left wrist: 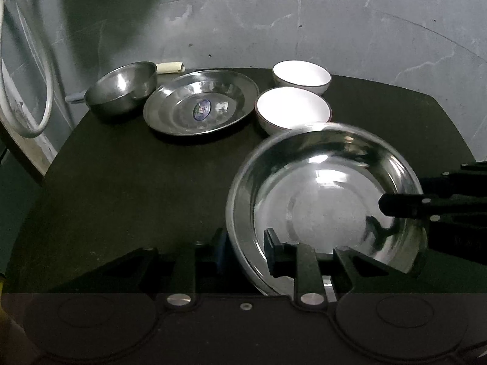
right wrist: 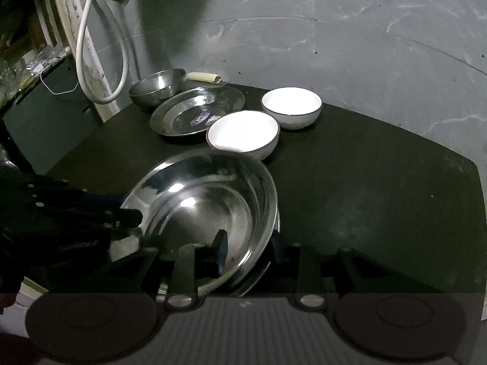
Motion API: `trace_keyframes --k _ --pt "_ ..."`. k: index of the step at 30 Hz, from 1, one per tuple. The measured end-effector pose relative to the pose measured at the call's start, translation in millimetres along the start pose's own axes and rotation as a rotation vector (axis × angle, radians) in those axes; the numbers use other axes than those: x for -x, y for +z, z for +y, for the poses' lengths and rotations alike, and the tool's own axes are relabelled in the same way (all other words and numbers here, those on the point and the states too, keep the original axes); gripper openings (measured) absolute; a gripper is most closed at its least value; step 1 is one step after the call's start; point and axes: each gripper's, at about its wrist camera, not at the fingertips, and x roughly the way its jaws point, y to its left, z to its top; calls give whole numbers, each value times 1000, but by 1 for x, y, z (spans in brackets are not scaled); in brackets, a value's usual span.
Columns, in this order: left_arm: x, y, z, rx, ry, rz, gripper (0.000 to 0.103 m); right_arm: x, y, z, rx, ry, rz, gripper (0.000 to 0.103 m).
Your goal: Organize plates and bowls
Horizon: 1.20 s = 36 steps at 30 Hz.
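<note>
Both tools straddle the rim of the near steel plate [left wrist: 319, 200]: the left gripper [left wrist: 246, 251] at its 7 o'clock edge, the right gripper [right wrist: 249, 251] at its 5 o'clock, jaws narrowly parted, not clamping. Nothing looks stacked: second steel plate [left wrist: 201, 106], steel bowl [left wrist: 124, 89] and two white bowls [left wrist: 293, 108] sit separately at 12 o'clock.

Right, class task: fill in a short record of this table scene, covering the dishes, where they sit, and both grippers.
table: dark
steel bowl: far left
far plate: steel, sticker inside
white bowls: two, right of far plate
near plate: steel, at the front
left gripper: open, astride its left rim
right gripper: open, astride its right rim
</note>
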Motion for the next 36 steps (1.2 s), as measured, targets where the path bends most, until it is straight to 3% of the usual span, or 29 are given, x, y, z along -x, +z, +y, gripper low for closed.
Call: trace_keyframes --k 4,7,9,12,15,18,23,27,36 --pt "-1 0 1 1 -8 -2 33 -2 1 -1 -7 -10 4 43" --pt "1 1 4 11 -17 -15 52 -3 1 -2 -24 -8 2 48" --pt "3 3 7 29 -12 -36 75 -3 1 -2 -28 -13 -5 63" --pt "6 6 13 56 9 -70 91 -3 2 -3 -44 -18 -15 77" --pt "4 9 24 97 26 -76 100 -3 3 -4 -69 -33 -24 93" --pt "-1 9 38 150 59 -74 101 -5 4 -5 -98 -50 -29 103" --pt "-4 10 74 264 45 -125 102 -10 6 -3 -136 -87 -40 103" --pt "-14 18 102 329 48 -137 102 -9 13 4 -117 -112 -106 103" --pt "-54 56 150 414 -5 -161 102 -41 83 19 43 -189 -157 103"
